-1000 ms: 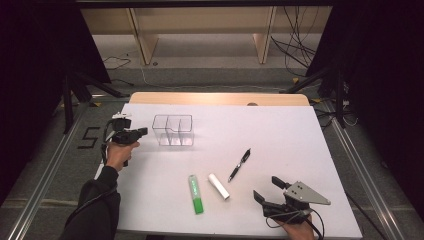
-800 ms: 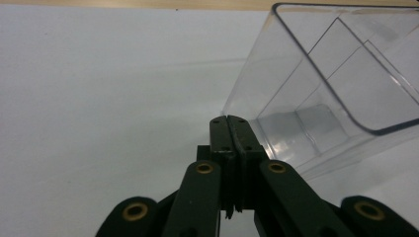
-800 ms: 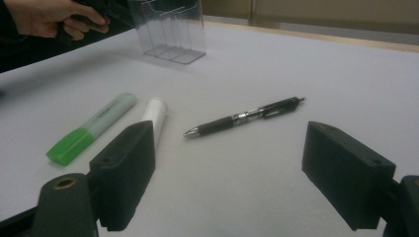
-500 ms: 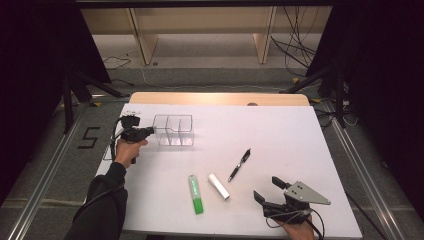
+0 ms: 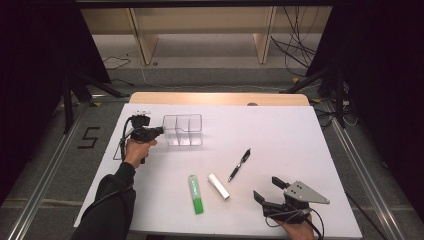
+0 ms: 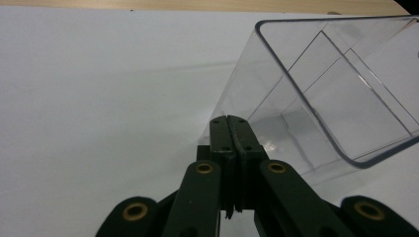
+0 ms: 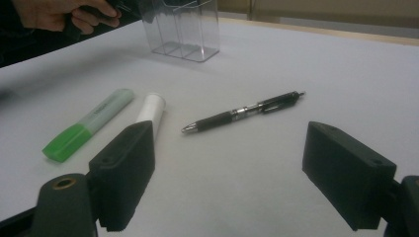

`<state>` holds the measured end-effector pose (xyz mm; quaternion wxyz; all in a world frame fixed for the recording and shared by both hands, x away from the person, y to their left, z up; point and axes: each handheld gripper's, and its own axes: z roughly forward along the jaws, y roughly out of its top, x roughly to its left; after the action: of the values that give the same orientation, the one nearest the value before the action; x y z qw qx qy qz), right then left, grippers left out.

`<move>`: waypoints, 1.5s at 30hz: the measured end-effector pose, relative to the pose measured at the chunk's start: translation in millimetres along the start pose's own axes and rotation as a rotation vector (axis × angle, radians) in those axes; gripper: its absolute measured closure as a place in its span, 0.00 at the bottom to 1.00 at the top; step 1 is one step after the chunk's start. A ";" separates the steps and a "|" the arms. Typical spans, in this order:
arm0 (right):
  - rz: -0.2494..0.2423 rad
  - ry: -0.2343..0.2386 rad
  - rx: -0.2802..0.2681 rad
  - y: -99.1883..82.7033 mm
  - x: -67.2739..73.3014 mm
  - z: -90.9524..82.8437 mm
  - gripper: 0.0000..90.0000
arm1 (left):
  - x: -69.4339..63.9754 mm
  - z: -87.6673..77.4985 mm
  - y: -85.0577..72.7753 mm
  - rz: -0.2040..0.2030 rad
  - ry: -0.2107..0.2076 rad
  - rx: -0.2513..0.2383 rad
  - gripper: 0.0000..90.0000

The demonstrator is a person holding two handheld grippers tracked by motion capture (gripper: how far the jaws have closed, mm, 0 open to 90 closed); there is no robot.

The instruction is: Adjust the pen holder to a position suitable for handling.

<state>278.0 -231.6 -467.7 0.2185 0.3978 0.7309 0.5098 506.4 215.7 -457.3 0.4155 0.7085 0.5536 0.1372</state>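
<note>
So nearest the front edge of the tabletop (image 5: 310, 150), toward its right corner, the right gripper (image 5: 272, 196) is sitting with its jaws spread wide and nothing between them, and it's looking like it's just waiting its turn, aimed out over the writing stuff. Right beyond it, the black pen (image 5: 239, 164), the white tube (image 5: 218, 186) and the green highlighter (image 5: 195, 194) are lying flat in a loose row across the front-middle of the tabletop, probably laid out that way so each one is easy to pick up and drop into the organizer later. Further back, close to the left edge, the left gripper (image 5: 159, 130) is reaching in with its jaws pressed fully together, tips right up against the left wall of the clear plastic organizer (image 5: 183, 130), so my guess is it's nudging or steadying the box rather than grabbing it, since the jaws are closing on nothing. The organizer itself is standing upright on the back-left part of the tabletop, well apart from the pens. Hard bits: in the left gripper view I honestly can't tell if the tips are actually touching the wall or sitting just short of it, the clear plastic is making the dividers tricky to count, and the box's far side is getting cut off by the frame. Any printing on the white tube and highlighter is too small to read.
</note>
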 end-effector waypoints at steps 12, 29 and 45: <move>0.000 -0.003 0.004 -0.1 -0.2 0.0 0.24 | -19.3 8.8 3.2 -0.004 -0.018 0.002 0.99; 0.000 -0.006 0.007 -0.2 -1.0 -0.6 0.24 | -55.7 25.4 10.0 0.023 -0.050 0.032 0.99; 0.000 -0.007 0.013 -0.4 -1.0 -0.1 0.24 | -76.7 34.8 13.0 0.039 -0.070 0.051 0.99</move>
<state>278.3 -232.6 -468.1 0.2184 0.4009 0.7335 0.5035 511.1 131.0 -448.7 0.4137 0.7339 0.5282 0.1062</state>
